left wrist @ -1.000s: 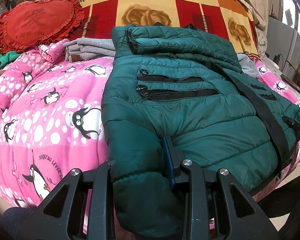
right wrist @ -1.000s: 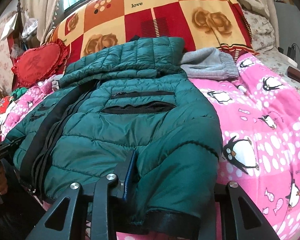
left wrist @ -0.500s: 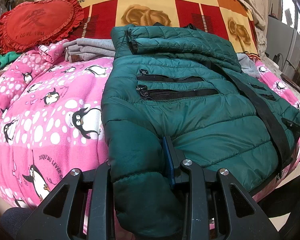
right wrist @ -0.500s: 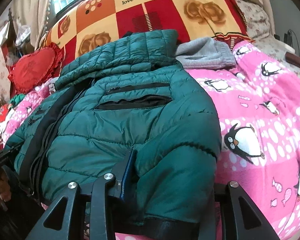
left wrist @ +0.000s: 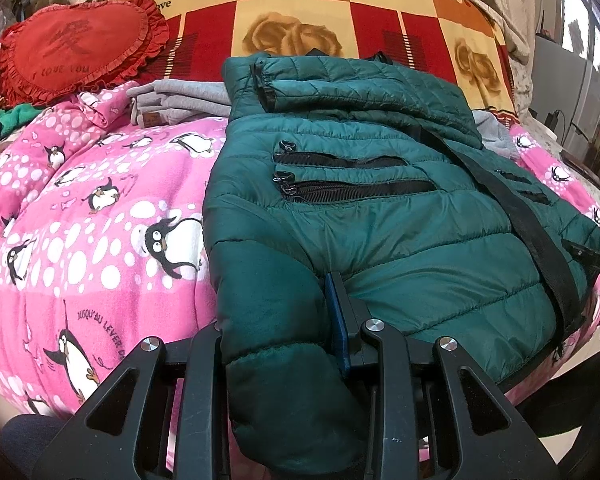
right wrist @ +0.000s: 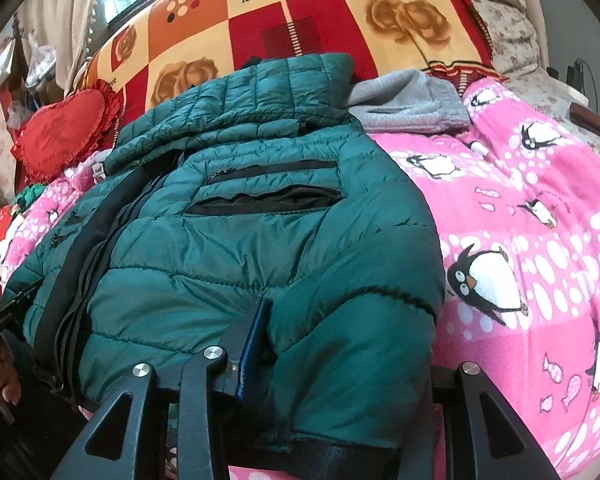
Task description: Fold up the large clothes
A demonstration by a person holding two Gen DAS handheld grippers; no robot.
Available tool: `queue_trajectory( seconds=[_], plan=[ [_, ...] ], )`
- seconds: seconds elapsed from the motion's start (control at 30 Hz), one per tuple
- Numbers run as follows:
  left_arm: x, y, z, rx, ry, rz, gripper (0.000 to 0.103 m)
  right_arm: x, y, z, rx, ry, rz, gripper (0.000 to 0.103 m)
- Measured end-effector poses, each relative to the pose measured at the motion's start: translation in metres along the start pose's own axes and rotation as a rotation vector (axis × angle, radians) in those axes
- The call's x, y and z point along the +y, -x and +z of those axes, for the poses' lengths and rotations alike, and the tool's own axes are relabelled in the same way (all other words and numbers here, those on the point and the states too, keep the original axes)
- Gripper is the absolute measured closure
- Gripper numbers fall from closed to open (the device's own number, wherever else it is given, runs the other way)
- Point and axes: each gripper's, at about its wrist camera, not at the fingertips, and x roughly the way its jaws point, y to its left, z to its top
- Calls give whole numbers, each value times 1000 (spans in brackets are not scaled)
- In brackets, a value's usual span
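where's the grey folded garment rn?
The grey folded garment lies at the far end of the pink penguin blanket, tucked behind the green puffer jacket. It sticks out on both sides of the jacket, in front of the rose-patterned blanket.

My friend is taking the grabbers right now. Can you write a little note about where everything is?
Left gripper: clamped on the near left sleeve of the green puffer jacket.
Right gripper: the near right sleeve is between its jaws, which have just been opening; the grip looks loose.
Jacket: lying front up on the pink penguin blanket, hood towards the rose-patterned blanket, grey clothes behind it.
Done: jacket laid out.
Left: fold the sleeves in, then the body.
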Motion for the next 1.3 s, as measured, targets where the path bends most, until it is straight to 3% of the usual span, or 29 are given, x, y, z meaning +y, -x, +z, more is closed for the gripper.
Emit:
queue_trajectory(
  seconds=[0.2,0.33,0.5,0.73,1.0,1.3],
  plan=[
    [1,0,0,9,11,-8,76,10,6,1,-11,31,-45,66],
    [3,5,2,8,19,-16,81,17,18,-1,-44,35,-82,79],
    [14,28,3,2,70,-43,85,24,48,-9,-113,27,-68,86],
    [28,58,-4,5,122,-50,87,36,77,-27,-131,-2,5,87],
    [37,99,-14,-41,139,-64,87,51,117,-50,-170,12,17,87],
    [43,143,-3,-80,218,-108,87,52,163,-44,-251,-8,53,87]
  ],
)
